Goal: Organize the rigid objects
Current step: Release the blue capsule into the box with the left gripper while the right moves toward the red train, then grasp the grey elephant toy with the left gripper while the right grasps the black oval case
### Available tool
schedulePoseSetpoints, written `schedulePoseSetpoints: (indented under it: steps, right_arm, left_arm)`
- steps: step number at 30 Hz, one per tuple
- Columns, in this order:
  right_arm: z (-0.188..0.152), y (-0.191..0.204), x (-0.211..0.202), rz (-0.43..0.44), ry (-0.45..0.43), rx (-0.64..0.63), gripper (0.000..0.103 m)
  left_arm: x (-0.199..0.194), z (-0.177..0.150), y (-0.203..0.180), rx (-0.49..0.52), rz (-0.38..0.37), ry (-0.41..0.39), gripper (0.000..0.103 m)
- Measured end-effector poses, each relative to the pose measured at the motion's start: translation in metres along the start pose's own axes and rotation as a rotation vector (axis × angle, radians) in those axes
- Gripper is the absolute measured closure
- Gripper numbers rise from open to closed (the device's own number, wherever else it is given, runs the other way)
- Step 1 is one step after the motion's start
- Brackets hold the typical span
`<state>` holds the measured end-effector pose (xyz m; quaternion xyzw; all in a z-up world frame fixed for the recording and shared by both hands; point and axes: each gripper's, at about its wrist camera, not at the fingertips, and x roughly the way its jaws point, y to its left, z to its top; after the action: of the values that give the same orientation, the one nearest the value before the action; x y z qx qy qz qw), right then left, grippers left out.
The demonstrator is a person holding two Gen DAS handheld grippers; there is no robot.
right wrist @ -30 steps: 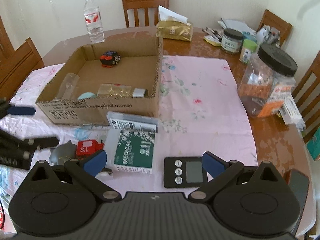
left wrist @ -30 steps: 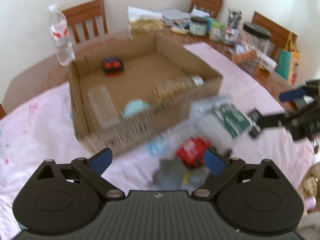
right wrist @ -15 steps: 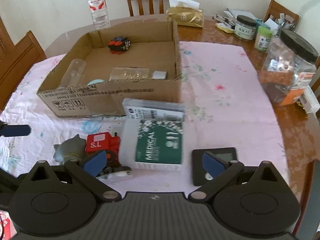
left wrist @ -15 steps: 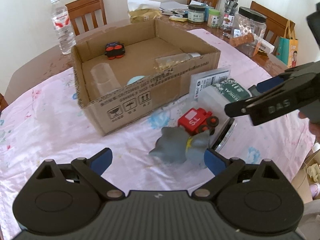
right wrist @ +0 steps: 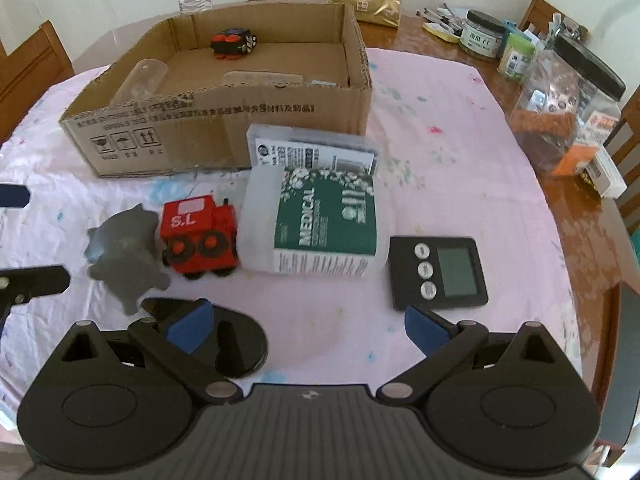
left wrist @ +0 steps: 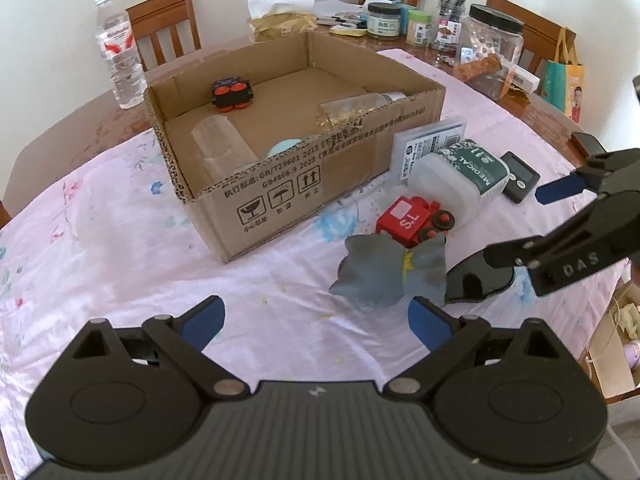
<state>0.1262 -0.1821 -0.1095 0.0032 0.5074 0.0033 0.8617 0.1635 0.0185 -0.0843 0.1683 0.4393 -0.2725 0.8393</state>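
An open cardboard box (left wrist: 280, 196) (right wrist: 224, 136) sits on the pink cloth and holds a black-and-orange toy (left wrist: 233, 94), a clear cup (left wrist: 218, 146) and a clear bottle (left wrist: 356, 109). In front of it lie a grey toy figure (left wrist: 384, 276) (right wrist: 124, 256), a red toy train (left wrist: 416, 220) (right wrist: 200, 236), a green medical box (right wrist: 324, 224), a flat clear case (right wrist: 312, 148), a black timer (right wrist: 440, 272) and a black disc (right wrist: 236, 344). My left gripper (left wrist: 316, 320) is open, just short of the grey figure. My right gripper (right wrist: 304, 324) is open, above the cloth between disc and timer.
A water bottle (left wrist: 120, 60) stands behind the box. Jars (right wrist: 568, 104), a gold pouch (right wrist: 366, 6) and small containers (right wrist: 480, 34) crowd the bare wooden table at the back right. Wooden chairs (left wrist: 164, 24) ring the table.
Both grippers have moved closer to the loose objects in front of the box. The right gripper has shifted left and lower over them. Nothing was picked up.
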Motion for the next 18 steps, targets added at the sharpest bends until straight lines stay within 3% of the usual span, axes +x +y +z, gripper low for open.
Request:
schedulePoseSetpoints:
  steps: [5, 11, 18]
  right_arm:
    - [-0.014, 0.016, 0.001, 0.087, 0.034, -0.041, 0.000]
    - [-0.026, 0.034, 0.015, -0.004, 0.019, -0.074, 0.000]
    - [-0.026, 0.014, 0.017, -0.009, -0.030, -0.052, 0.000]
  left_arm:
    - [0.001, -0.002, 0.005, 0.028, -0.011, 0.001, 0.005]
    - [0.000, -0.008, 0.012, 0.038, -0.022, 0.010, 0.005]
    - [0.001, -0.011, 0.011, 0.057, -0.086, 0.015, 0.005]
